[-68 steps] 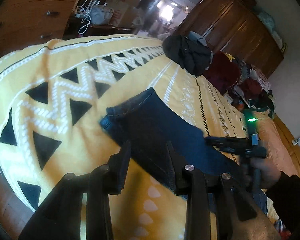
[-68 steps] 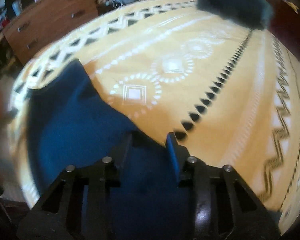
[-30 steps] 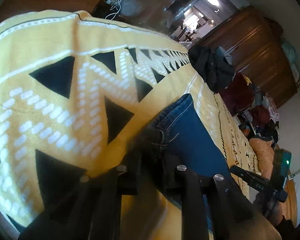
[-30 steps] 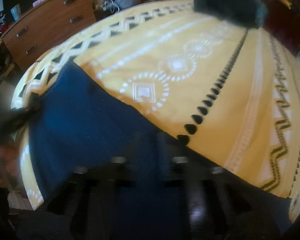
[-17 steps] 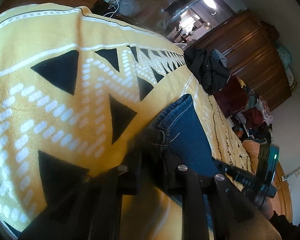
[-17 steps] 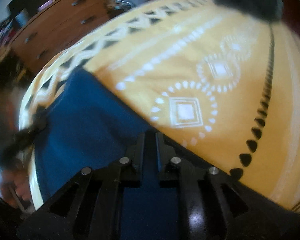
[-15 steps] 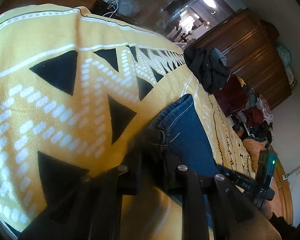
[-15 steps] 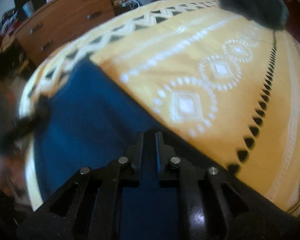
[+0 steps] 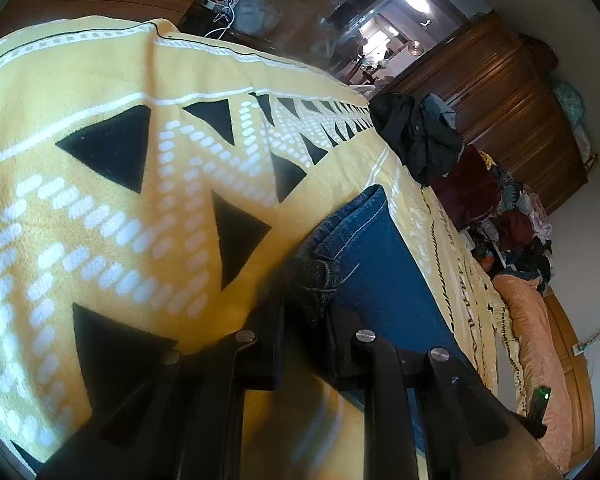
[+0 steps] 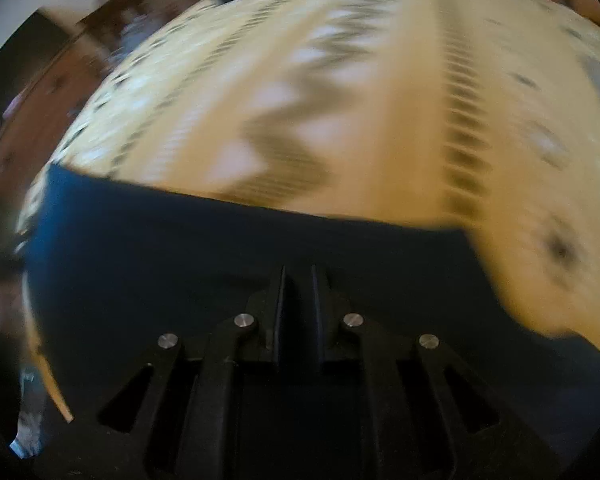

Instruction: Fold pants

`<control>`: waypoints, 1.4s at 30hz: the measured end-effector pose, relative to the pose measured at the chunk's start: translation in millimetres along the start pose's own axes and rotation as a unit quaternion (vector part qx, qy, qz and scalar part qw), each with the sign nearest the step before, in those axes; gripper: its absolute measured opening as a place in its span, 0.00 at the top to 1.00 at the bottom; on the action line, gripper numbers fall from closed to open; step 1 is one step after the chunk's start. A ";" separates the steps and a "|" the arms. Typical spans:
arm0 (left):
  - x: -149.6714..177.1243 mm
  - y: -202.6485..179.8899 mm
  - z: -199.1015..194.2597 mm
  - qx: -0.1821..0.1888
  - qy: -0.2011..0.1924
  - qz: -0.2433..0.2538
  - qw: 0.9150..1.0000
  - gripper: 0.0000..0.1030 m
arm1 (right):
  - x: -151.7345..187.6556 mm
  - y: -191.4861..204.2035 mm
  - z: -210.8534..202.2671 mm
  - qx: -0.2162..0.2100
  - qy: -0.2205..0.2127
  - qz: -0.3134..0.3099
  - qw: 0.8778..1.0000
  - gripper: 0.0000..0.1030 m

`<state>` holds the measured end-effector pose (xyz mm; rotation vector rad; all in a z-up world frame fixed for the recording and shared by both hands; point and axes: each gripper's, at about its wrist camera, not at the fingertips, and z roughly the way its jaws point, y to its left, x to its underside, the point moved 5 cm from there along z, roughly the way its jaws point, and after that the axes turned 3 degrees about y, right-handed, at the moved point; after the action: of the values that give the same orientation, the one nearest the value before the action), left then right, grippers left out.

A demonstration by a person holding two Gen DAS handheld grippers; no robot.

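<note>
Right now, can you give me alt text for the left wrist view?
The left gripper is clamped on a bunched corner of the blue jeans, which lie flat on a yellow patterned blanket covering a bed. A dark clothes pile sits at the far end, with a wooden wardrobe behind.

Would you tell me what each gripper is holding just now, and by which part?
The left gripper pinches the jeans at a bunched corner of their hem. The right gripper is shut over denim, but blur hides which part.
</note>
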<state>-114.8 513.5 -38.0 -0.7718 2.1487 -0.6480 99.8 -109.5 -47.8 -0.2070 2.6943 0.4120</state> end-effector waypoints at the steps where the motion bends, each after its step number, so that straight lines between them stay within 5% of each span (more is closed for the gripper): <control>1: -0.1 -0.7 0.6 -0.002 -0.001 0.002 1.000 0.77 | 4.3 -14.1 -6.8 0.001 -0.001 0.013 1.000 0.92; 4: -0.4 -2.5 1.7 -0.005 -0.002 0.001 1.000 0.77 | 30.2 -51.7 -30.0 -0.031 -0.011 0.041 0.999 0.93; 9: -2.2 -3.1 4.7 -0.013 -0.004 0.003 1.000 0.77 | 66.0 -121.0 -78.3 -0.024 -0.066 0.127 0.989 0.93; 14: -0.9 -6.8 6.9 -0.031 -0.014 0.003 0.999 0.76 | 92.6 -173.4 -119.4 0.047 -0.110 0.200 0.972 0.89; 16: -0.9 -7.6 7.6 -0.037 -0.017 0.005 0.999 0.76 | 81.3 -155.1 -124.2 0.057 -0.124 0.178 0.975 0.70; 18: -2.2 -7.0 8.3 -0.037 -0.016 0.001 0.999 0.76 | 63.8 -127.1 -114.2 0.024 -0.128 0.150 0.980 0.62; 20: -3.6 -6.0 9.0 -0.035 -0.012 -0.004 0.999 0.76 | 52.5 -114.1 -95.3 0.006 -0.106 0.128 0.986 0.63; 23: -6.1 -6.4 10.4 -0.036 -0.004 -0.007 0.999 0.76 | 57.5 -133.4 -79.0 0.035 -0.073 0.126 0.989 0.69; 25: -8.5 -7.7 10.1 -0.039 0.003 -0.009 0.999 0.75 | 75.2 -166.3 -91.8 0.031 -0.078 0.165 0.983 1.00; 28: -13.3 -18.0 -0.1 -0.063 0.005 0.002 0.998 0.72 | 97.6 -194.7 -134.3 0.056 -0.108 0.209 0.970 1.00; 31: -15.2 -39.5 -25.6 -0.096 -0.020 0.043 0.994 0.68 | 118.6 -167.5 -184.6 0.123 -0.145 0.187 0.964 0.69; 34: -3.6 -87.4 -53.3 -0.112 -0.033 0.135 0.984 0.65 | 134.0 -107.5 -210.0 0.146 -0.175 0.137 0.964 0.60; 37: 40.6 -152.1 -55.4 -0.060 0.021 0.241 0.969 0.64 | 159.1 -16.3 -186.8 0.116 -0.148 0.019 0.982 0.59; 39: 68.5 -178.7 -52.1 -0.022 0.049 0.261 0.964 0.64 | 176.8 41.1 -152.7 0.106 -0.112 -0.091 0.984 0.63; 42: 115.8 -216.8 -38.0 0.046 0.112 0.283 0.952 0.64 | 186.6 64.5 -124.8 0.096 -0.094 -0.128 0.983 0.62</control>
<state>-138.2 290.9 70.4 -0.0108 2.3711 -0.5366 -128.7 -103.4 0.7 -0.4299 2.4589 0.0888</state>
